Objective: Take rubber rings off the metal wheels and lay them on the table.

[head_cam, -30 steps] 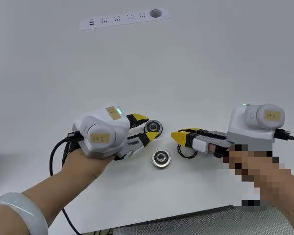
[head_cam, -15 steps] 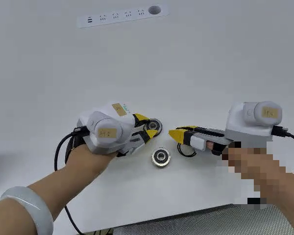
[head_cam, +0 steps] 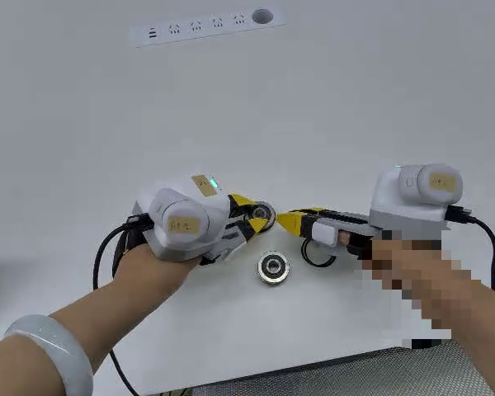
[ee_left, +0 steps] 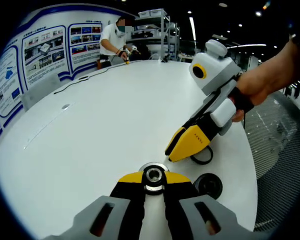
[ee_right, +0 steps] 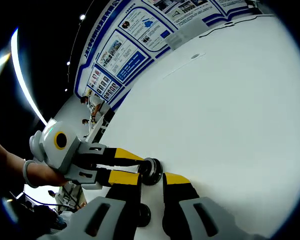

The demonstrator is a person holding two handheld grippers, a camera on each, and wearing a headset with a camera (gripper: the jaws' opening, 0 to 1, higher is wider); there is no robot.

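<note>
While the metal wheel [head_cam: 260, 216] is clear of the counter [head_cam: 355, 124], I see it pinched between the yellow tips of my left hand-held gripper [head_cam: 250, 214], whose jaws are pressed in on either side of it. In the left gripper view the wheel faces the camera, silver hub in the middle. I cannot tell whether a rubber ring is on its rim.

My right hand-held gripper [head_cam: 290, 221] comes in from the opposite side, tips just beside the held wheel. In its own view the two jaws stand a little apart with the wheel right at their ends. I cannot tell whether they touch it.

Under the right jaws a loose black rubber ring [ee_left: 203, 163] lies flat on the counter. A second wheel [head_cam: 272, 266] lies on its side nearer to me, between the two grippers and apart from the ring.

Farther out, a white power strip [head_cam: 206, 25] lies at the far side of the counter, well apart from the work. In the left gripper view a person [ee_left: 112, 37] stands at the far end, beside a wall of blue posters [ee_left: 45, 50]
</note>
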